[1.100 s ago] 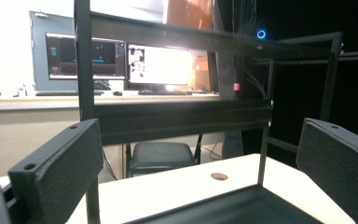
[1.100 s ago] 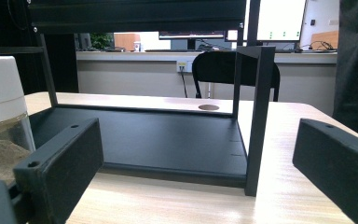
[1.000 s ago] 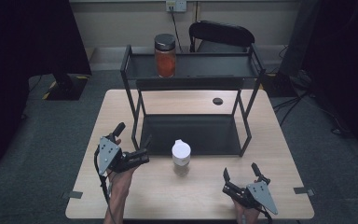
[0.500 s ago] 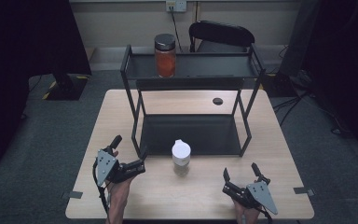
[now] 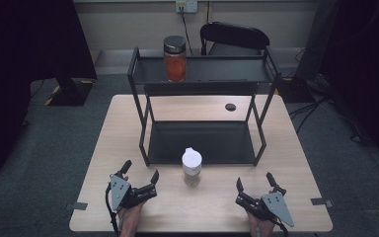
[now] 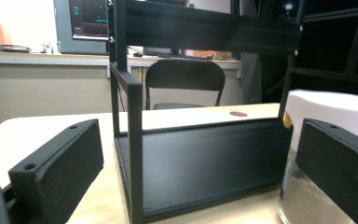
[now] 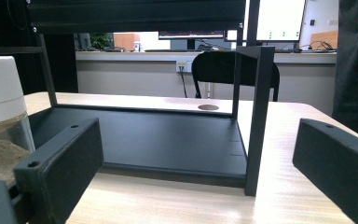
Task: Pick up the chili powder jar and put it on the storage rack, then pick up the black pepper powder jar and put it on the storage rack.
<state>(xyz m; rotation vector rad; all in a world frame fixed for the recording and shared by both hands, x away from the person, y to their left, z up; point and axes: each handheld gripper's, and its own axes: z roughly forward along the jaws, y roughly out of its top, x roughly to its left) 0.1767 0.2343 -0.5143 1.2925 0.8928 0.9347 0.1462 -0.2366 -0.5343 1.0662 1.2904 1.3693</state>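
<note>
A glass jar with a white lid (image 5: 192, 165) stands on the wooden table (image 5: 118, 128), just in front of the black two-tier rack (image 5: 202, 140). On the rack's top shelf stands a jar of orange contents with a dark lid (image 5: 174, 60). My left gripper (image 5: 140, 171) rests near the front edge, left of the white-lidded jar, open and holding nothing. In the left gripper view (image 6: 196, 156) that jar (image 6: 328, 109) stands close beside the right jaw. My right gripper (image 5: 254, 180) sits open and holding nothing at the front right, and its own view (image 7: 198, 149) has the jar (image 7: 0, 91) at far left.
The rack's front posts (image 6: 133, 140) (image 7: 258, 116) stand close ahead of both grippers. A small dark round hole (image 5: 230, 106) marks the table behind the rack. A black chair (image 5: 234, 37) stands beyond the far edge.
My left gripper has drawn back toward the table's front edge and a little to the right. The right gripper and the jars have stayed put.
</note>
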